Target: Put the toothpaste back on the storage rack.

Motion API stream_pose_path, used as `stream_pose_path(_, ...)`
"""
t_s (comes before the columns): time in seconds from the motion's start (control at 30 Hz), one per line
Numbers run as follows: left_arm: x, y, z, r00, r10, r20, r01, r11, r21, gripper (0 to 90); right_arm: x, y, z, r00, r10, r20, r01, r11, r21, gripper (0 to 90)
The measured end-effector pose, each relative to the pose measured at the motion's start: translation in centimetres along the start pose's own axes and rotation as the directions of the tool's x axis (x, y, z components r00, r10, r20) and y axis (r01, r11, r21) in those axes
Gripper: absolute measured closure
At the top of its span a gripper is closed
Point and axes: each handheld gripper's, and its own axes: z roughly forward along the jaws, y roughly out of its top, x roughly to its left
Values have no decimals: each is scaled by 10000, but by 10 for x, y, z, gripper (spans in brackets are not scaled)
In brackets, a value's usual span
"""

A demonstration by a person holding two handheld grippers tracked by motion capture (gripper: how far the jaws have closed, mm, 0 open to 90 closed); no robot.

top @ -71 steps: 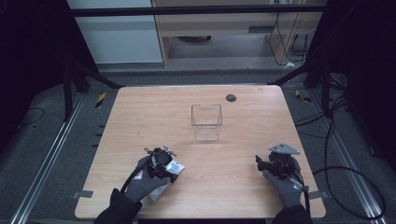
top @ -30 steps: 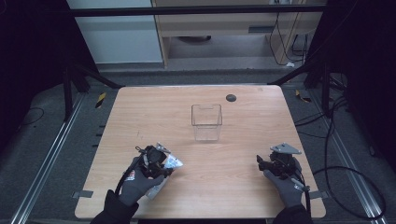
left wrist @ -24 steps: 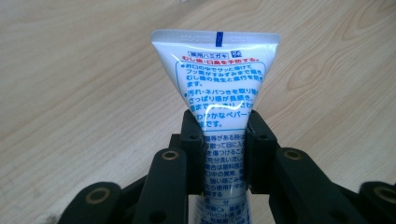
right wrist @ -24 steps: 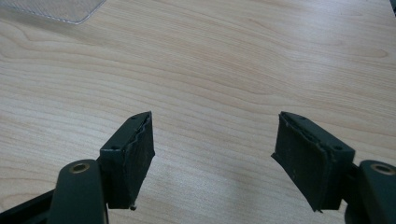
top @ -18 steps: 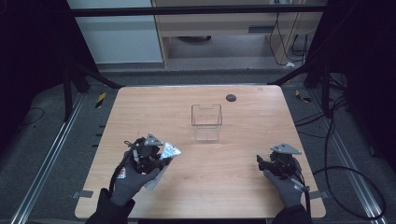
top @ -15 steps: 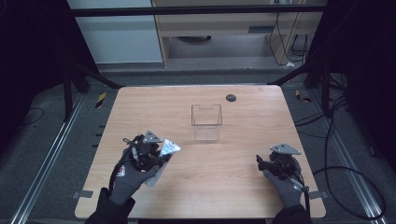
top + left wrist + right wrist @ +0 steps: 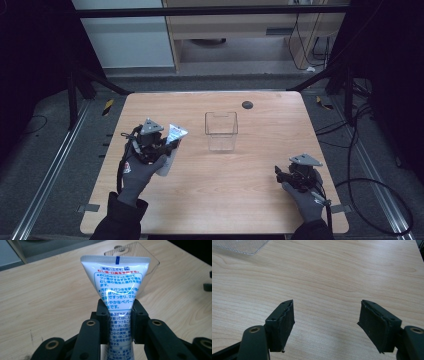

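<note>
My high view looks down over the clear box (image 7: 220, 131), both gripper views sit close, facing that box (image 7: 147, 262).

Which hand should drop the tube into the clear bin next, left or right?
Left. The left gripper is clamped on the toothpaste tube, lifted off the table, with the clear bin just beyond it. The right gripper is open and empty, near the table's right front edge.
</note>
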Motion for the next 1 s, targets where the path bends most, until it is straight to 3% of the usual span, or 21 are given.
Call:
stream_pose_path(0.13,4,9,3,9996,-93,-251,83,9991,-416,724,0,0,0,10000,-26,22,26,10000,-21,280)
stream_pose_path(0.3,7,21,11,9991,-356,-233,331,9943,-1014,724,-1,0,0,10000,43,-7,-43,10000,-76,281)
stream_pose_path(0.47,5,29,19,9988,-453,-191,425,9906,-1300,724,-1,0,-1,10000,-14,72,15,9999,-123,282)
stream_pose_path(0.5,4,33,24,9984,-542,-166,506,9845,-1682,724,-1,0,-2,10000,4,86,-2,9999,-168,282)
stream_pose_path(0.57,2,38,30,9978,-648,-138,611,9802,-1883,724,-1,0,-1,9999,-20,100,21,9999,-148,282)
stream_pose_path(1.0,-12,71,63,9956,-931,44,916,9674,-2361,724,0,0,0,10000,-90,36,91,9997,-206,281)
